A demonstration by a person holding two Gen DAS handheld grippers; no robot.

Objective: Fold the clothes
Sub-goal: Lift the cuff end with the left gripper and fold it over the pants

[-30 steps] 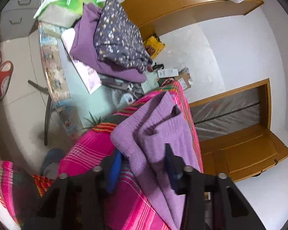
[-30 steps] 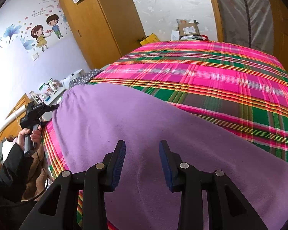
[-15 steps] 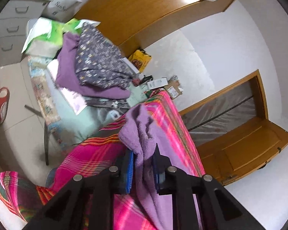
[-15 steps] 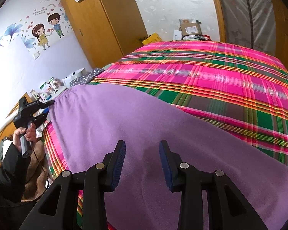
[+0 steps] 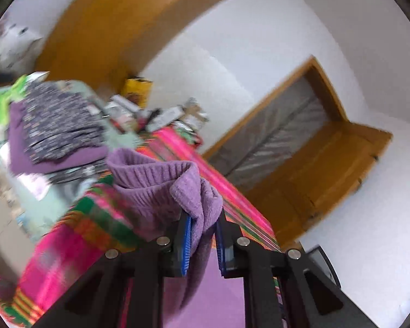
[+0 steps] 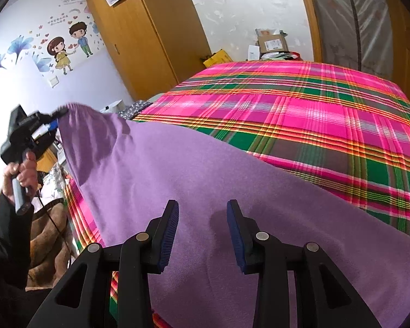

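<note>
One purple sweater [image 6: 205, 180] on plaid bedspread [image 6: 314, 114]

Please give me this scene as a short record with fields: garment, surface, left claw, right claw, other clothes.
garment: purple sweater, one end raised
surface: pink-green plaid bedspread
left claw: closing, sweater's ribbed edge bunched between the pads
right claw: open over the flat sweater, holding nothing
other clothes: dotted dark garment on a side table
</note>
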